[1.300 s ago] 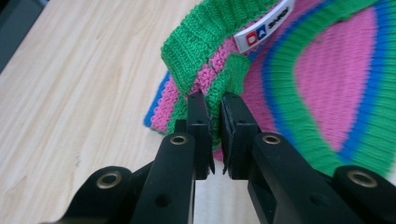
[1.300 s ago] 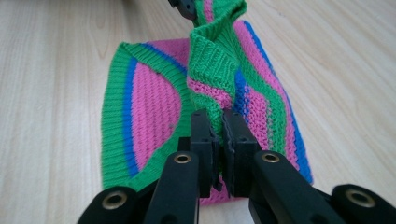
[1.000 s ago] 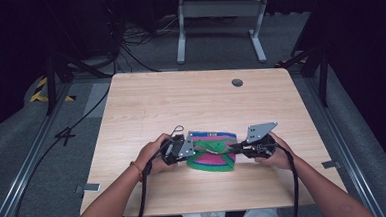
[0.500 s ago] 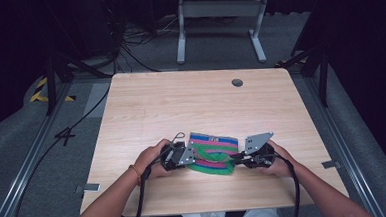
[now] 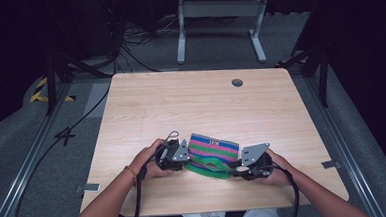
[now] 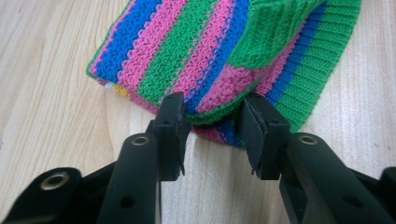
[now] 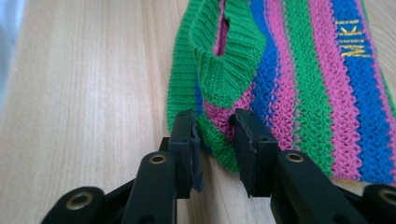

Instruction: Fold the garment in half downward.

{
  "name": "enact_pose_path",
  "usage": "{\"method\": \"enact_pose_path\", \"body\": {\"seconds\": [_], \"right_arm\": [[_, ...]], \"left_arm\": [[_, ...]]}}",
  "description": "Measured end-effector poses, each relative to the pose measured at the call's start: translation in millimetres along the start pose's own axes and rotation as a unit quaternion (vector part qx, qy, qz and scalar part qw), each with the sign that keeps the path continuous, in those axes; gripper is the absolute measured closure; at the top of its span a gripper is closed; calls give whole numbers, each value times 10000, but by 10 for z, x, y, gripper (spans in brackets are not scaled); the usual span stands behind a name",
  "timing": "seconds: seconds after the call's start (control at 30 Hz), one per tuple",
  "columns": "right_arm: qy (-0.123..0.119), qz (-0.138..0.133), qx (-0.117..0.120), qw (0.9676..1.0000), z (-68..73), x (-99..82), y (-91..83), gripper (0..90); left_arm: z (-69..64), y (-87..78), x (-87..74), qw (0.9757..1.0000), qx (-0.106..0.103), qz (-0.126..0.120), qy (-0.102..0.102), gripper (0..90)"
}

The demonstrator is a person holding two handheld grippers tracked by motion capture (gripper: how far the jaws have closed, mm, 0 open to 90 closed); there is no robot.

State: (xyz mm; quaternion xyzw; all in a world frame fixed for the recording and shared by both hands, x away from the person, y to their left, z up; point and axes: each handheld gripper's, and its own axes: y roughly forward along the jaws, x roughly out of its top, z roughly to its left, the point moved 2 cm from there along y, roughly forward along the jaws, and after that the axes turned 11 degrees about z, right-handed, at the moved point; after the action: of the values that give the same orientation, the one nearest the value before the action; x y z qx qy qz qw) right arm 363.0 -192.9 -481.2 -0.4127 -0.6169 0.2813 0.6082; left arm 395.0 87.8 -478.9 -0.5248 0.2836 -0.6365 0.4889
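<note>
Striped knit garment (image 5: pixel 214 153), folded into a small oblong in bands of green, pink and blue, lies on the near half of the wooden tabletop (image 5: pixel 191 108), just in front of the person. Its long axis runs across the tabletop from the person's left to right, so each short end faces one hand. What kind of garment it is cannot be told for sure; a green ribbed edge (image 7: pixel 224 65) curls open on top, possibly a neckline or cuff.

The left hand-held gripper (image 5: pixel 182 158) sits at the garment's left end. In the left gripper view (image 6: pixel 212 128) its jaws have just been opening and stand a little apart, with a folded corner of the knit poking between them but not pinched by the pads.

The right hand-held gripper (image 5: pixel 240 167) sits at the right end, equally close. In the right gripper view (image 7: pixel 214 140) its jaws have likewise just been opening, narrowly parted, with the green edge lying loose between them.

Both hands are equally near, each pointing inward along the garment's length.
</note>
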Motion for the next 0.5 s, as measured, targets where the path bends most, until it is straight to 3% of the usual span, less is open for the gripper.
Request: {"method": "enact_pose_path", "body": {"seconds": [0.07,0.27,0.37,0.5], "right_arm": [[98,35,-68,9999,-25,-6,15,700],[405,49,-278,9988,-183,-35,28,674],[477,90,-439,9979,-287,-44,34,651],[600,63,-497,9969,-378,-60,33,593]], "left_arm": [[-7,-2,-11,9999,-88,-10,-118,615],[21,6,13,9998,49,23,-184,515],[22,22,47,9997,176,60,-172,514],[46,45,72,9991,199,94,-360,518]]}}
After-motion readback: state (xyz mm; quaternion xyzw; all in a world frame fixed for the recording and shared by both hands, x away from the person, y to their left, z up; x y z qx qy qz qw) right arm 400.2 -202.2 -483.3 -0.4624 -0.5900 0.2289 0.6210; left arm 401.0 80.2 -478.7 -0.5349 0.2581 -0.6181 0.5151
